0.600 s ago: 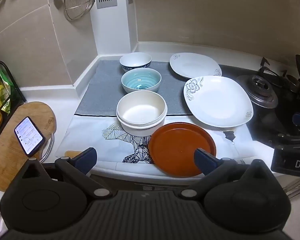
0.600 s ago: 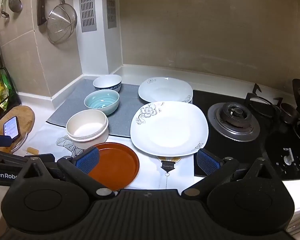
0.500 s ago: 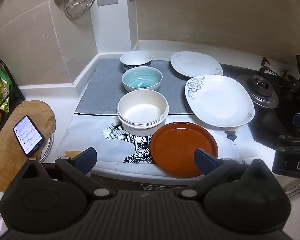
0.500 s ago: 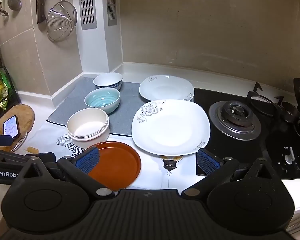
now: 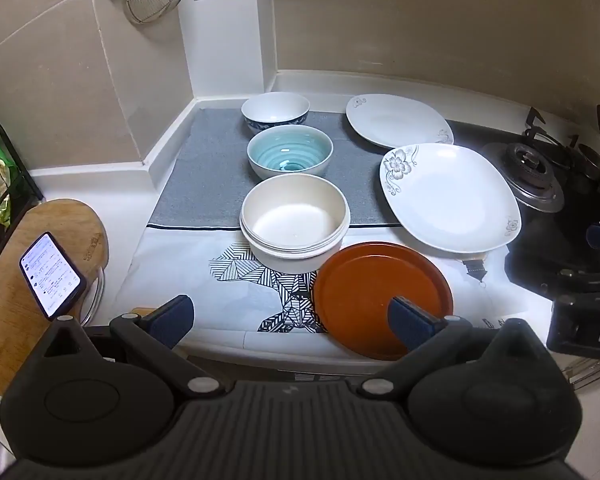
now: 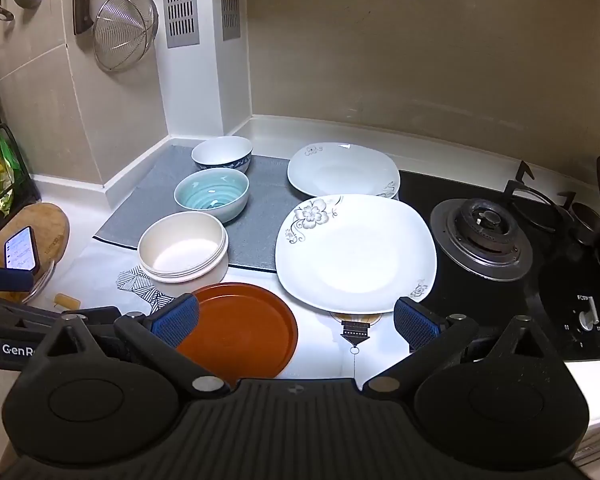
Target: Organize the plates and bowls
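At the desk's front edge, both tongs [image 5: 290,318] [image 6: 296,322] stood fully open, holding nothing; bowls [image 5: 294,226] and plates [image 5: 450,196] lay unstacked, awaiting sorting.

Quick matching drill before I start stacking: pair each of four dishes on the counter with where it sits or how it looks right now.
Things:
1. orange plate
2. teal bowl
3. cream bowl
4. flowered plate

Descriptions:
A. middle of the row of three bowls, on the grey mat
B. nearest the counter's front edge, round and flat
C. white, squarish, beside the burner
D. the bowl nearest the camera, with ringed rim, partly on the patterned cloth

Pairs: 1-B, 2-A, 3-D, 4-C
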Available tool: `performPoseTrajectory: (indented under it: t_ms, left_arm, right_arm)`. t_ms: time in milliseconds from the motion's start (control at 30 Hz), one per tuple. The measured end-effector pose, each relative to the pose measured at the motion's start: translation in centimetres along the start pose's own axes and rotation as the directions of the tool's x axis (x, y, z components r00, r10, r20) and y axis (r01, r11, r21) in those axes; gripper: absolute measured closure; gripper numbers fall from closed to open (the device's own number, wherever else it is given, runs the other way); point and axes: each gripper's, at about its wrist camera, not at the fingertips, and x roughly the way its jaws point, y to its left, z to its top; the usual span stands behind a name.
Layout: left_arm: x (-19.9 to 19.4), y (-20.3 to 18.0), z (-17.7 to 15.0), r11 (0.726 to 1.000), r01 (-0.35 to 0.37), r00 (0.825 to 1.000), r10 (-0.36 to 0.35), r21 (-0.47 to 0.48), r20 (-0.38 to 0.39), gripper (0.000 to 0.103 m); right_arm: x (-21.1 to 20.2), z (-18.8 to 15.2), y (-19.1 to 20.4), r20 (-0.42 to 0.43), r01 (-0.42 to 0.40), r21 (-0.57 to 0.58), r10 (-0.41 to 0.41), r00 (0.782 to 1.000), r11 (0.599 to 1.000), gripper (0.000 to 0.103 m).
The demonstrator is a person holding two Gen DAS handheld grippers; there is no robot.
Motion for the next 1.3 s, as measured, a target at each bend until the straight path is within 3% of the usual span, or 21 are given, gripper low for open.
performPoseTrajectory:
  t_ms: [1300]
  left_arm:
    - [0.8,0.9,2.6,1.000,0.002,1.000,-0.001,0.011,-0.011,0.000]
  right_arm:
    - [0.8,1.7,0.6,0.004,0.003,0.020,-0.003,1.000,1.000,0.000]
